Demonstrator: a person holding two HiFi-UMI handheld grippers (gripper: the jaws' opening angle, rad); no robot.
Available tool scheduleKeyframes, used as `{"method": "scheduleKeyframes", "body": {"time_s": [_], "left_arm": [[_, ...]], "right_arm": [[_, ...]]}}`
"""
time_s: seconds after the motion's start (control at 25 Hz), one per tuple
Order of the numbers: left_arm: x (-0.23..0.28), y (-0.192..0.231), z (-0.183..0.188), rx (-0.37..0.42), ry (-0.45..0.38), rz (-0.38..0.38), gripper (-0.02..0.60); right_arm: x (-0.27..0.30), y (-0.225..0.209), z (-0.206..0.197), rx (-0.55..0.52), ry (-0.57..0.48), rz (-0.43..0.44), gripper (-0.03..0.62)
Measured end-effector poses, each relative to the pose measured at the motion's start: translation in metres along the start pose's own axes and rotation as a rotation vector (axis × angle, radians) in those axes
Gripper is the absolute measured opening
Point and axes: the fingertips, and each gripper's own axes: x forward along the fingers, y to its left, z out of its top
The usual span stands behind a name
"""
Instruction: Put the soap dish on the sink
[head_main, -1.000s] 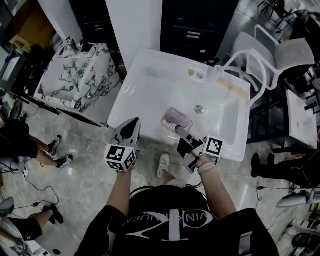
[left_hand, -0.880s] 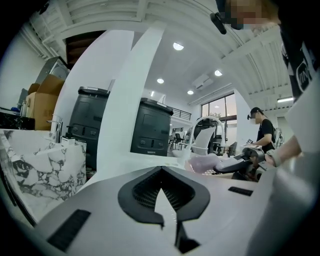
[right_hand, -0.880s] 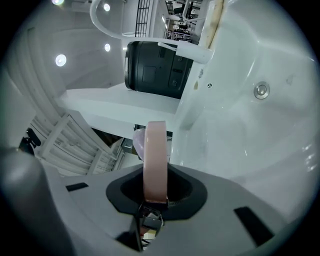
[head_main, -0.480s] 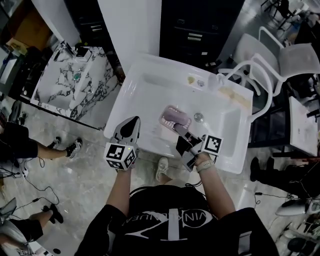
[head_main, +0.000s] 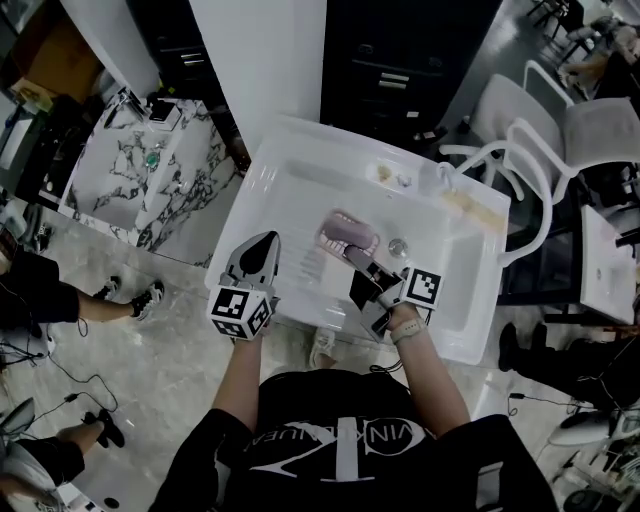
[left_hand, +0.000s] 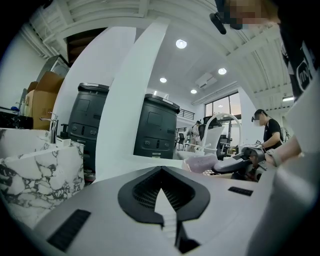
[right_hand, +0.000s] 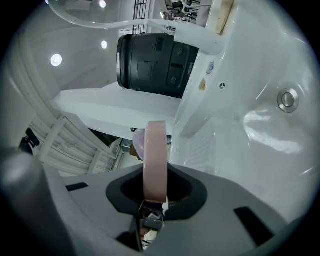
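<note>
The pink soap dish (head_main: 347, 236), with a lilac soap bar in it, hangs over the basin of the white sink (head_main: 243, 214), just left of the drain (head_main: 398, 246). My right gripper (head_main: 357, 257) is shut on the dish's near rim. In the right gripper view the dish (right_hand: 155, 155) stands edge-on between the jaws of the right gripper (right_hand: 154, 197), with the drain (right_hand: 287, 99) to the right. My left gripper (head_main: 262, 246) is shut and empty over the sink's front left rim. The left gripper view shows the left gripper (left_hand: 161, 175) and, to its right, the dish (left_hand: 202, 162).
A marble-patterned basin (head_main: 150, 170) stands to the left of the sink. White chairs (head_main: 545, 140) and another white unit (head_main: 610, 260) are on the right. Dark cabinets (head_main: 400, 60) stand behind the sink. People's legs and cables (head_main: 60, 300) are on the floor at left.
Both grippers have moved forward over the sink. The soap dish has gone from the basin's front edge to further in, near the drain, still gripped.
</note>
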Motion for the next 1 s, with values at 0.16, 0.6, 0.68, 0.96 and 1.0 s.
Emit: {"method": "scheduleKeyframes", "body": {"time_s": [0.16,0.6,0.68,0.96,1.0], "left_arm": [[0.009,0.005,0.001,-0.004,-0.003,0.003,0.015],[0.036,0.013,0.001,-0.002,0.015,-0.024,0.015],[0.043,0.014,0.001,-0.002,0.02,-0.035,0.015],[0.073,0.019,0.002,-0.007,0.02,-0.077,0.014],[0.078,0.021,0.002,-0.009,0.022,-0.081,0.014]], "right_arm": [[0.008,0.0,0.007,-0.002,0.007,0.006,0.072],[0.037,-0.006,0.023,0.006,0.032,-0.006,0.072],[0.044,-0.007,0.028,0.014,0.033,-0.006,0.072],[0.07,-0.014,0.053,-0.007,0.04,-0.013,0.072],[0.074,-0.014,0.056,-0.002,0.036,-0.007,0.072]]}}
